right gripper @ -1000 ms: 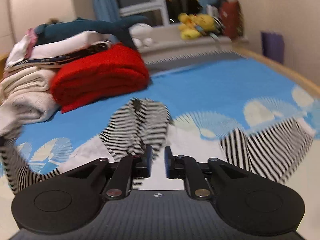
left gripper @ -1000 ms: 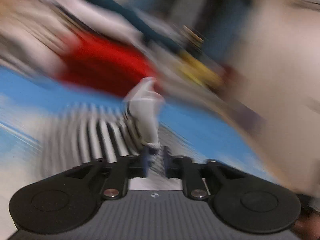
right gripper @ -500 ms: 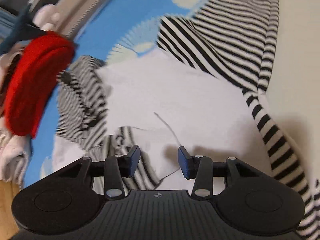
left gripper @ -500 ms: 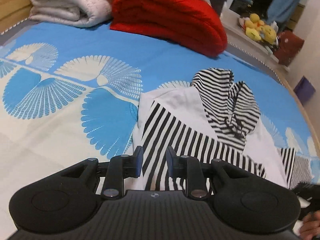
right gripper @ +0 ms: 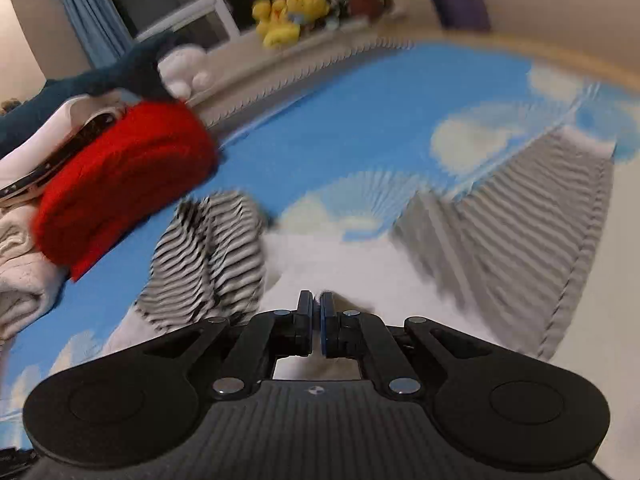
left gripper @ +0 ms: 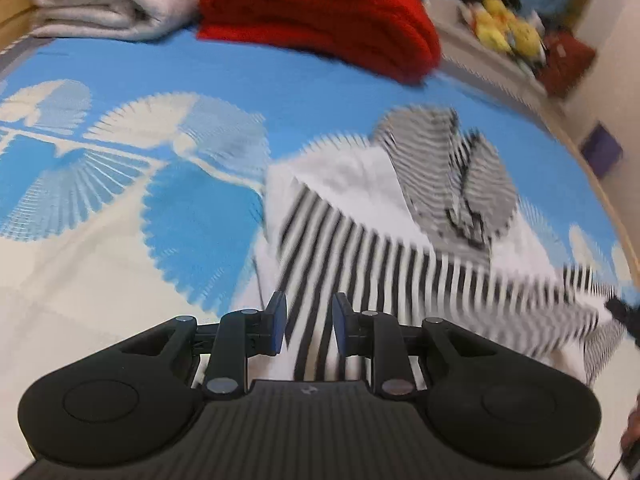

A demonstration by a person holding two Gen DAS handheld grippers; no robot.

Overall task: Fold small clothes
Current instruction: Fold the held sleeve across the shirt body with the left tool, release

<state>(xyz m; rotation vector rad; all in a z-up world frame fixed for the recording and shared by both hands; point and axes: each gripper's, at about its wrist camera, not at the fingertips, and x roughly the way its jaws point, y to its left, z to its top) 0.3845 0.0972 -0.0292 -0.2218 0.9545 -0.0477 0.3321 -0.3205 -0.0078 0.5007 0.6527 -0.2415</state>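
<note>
Change since half a second ago: right gripper (right gripper: 316,322), then spread over the white body, is now clenched at the hem; whether cloth is pinched cannot be told. Left gripper (left gripper: 306,322) is unchanged, part open above the folded-in striped sleeve (left gripper: 360,256), nothing clamped. A hem grab for the next fold is likely. The hoodie (right gripper: 340,264) is laid flat on the blue bedspread (left gripper: 280,88), long axis 6 to 12 o'clock, hood (right gripper: 212,252) pointed at 12 toward the red blanket (right gripper: 120,184).
</note>
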